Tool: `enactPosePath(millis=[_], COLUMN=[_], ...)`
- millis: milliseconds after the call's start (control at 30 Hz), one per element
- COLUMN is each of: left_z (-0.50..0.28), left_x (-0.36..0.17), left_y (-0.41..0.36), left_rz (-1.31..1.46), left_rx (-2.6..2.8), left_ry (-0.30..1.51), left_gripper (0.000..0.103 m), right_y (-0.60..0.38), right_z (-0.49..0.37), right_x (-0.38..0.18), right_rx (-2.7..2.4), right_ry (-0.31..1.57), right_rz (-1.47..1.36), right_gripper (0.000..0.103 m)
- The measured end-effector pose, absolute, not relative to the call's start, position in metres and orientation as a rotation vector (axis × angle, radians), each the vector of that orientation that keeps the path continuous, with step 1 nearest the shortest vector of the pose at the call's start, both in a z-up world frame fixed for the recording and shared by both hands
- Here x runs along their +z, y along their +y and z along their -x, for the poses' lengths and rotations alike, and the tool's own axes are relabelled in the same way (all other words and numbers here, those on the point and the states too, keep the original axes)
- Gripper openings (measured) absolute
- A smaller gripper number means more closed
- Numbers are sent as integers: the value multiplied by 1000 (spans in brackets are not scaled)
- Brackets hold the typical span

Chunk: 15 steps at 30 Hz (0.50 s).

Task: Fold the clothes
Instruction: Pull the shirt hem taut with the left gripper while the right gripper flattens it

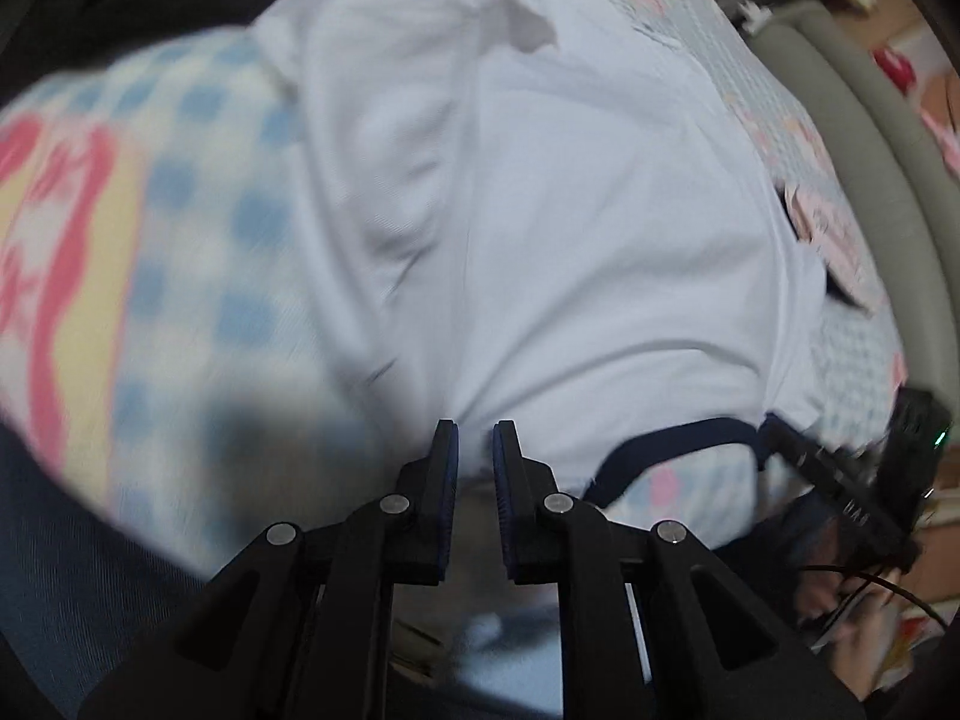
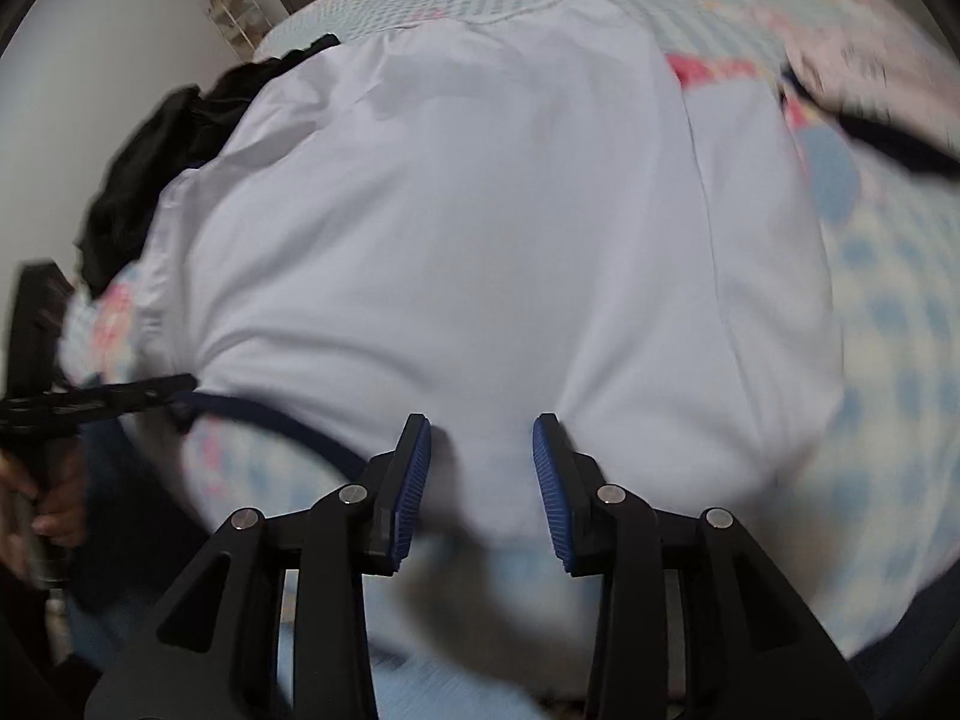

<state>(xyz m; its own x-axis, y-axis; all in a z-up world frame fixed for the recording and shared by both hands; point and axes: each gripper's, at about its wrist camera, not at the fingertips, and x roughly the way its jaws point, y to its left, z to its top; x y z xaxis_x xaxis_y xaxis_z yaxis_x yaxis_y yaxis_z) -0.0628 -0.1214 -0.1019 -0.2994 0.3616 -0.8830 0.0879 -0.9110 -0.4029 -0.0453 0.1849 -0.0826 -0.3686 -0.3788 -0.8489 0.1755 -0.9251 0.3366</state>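
One white shirt [image 2: 480, 228] lies spread on one bed [image 2: 888, 324] with a checked, cartoon-print cover. One dark garment [image 2: 156, 168] sits bunched at the shirt's far left edge, possibly more than one piece. Two grippers are in view, the left gripper [image 1: 475, 427] and the right gripper [image 2: 482, 420], each with two fingers [image 2: 414, 480].

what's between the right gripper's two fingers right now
White shirt fabric: its near edge lies between the right gripper's blue pads, which stand apart from it. The right wrist view shows this. Below it is the checked bedsheet.
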Motion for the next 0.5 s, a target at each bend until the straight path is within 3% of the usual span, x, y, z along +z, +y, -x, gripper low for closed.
enactPosePath(millis=[67,200,267,400,500], left_z=[60,64,72,65,50], left_x=[-89,-74,-93,-114,-109], left_y=[-118,-95,-81,-79,-88], left_rz=[1697,1492,1582,1695,1700], left_rx=[2347,2348,2320,2264,2230], left_ry=[-556,-506,-446,-395,-444], left_gripper=[19,22,22,21,22], right_y=[191,192,186,170,172], right_z=[41,48,56,57,41], right_x=[-78,-46,-41,-73,-81], right_rx=[-2320,-2349,-2384,-2362,-2341], right_ry=[-303,-326,-287,-141,-141], right_rz=[-1525,-1402,-1359,-1500,-1516], right_gripper=[38,39,44,44,44])
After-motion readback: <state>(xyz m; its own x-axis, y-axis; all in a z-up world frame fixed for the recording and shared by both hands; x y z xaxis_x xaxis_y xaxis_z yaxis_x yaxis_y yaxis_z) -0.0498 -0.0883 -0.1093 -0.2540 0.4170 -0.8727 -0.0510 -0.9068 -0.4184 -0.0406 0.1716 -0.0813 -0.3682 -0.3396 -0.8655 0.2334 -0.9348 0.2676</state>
